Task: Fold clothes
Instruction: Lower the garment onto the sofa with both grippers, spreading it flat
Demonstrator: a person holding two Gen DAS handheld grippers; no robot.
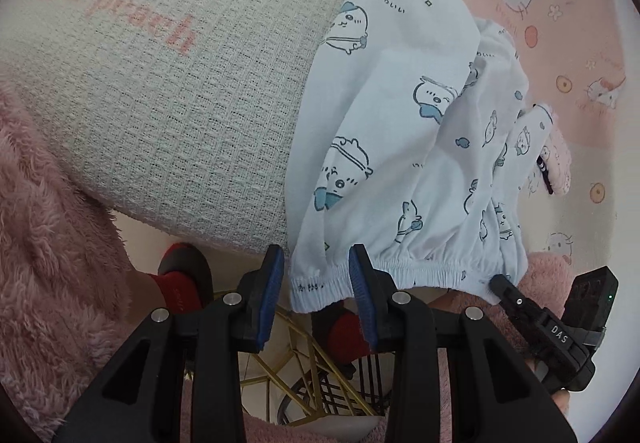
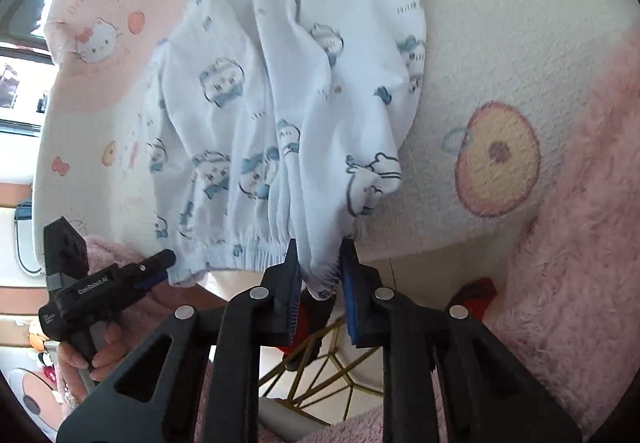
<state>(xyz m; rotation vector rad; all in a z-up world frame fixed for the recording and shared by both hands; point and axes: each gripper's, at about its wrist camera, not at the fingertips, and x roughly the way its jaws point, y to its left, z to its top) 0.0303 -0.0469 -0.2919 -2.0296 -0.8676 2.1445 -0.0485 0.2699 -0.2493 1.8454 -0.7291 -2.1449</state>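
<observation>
The white printed trousers [image 1: 400, 115] lie on a pink cartoon-print blanket [image 1: 580, 23], their long axis running away from the person, elastic waistband [image 2: 248, 247] nearest, at the blanket's edge. The left claw [image 1: 316, 283] stands spread around one waistband corner, pads apparently not pressing. The right claw [image 2: 320, 271] looks nearly closed on the other corner, though blur hides firm contact.
</observation>
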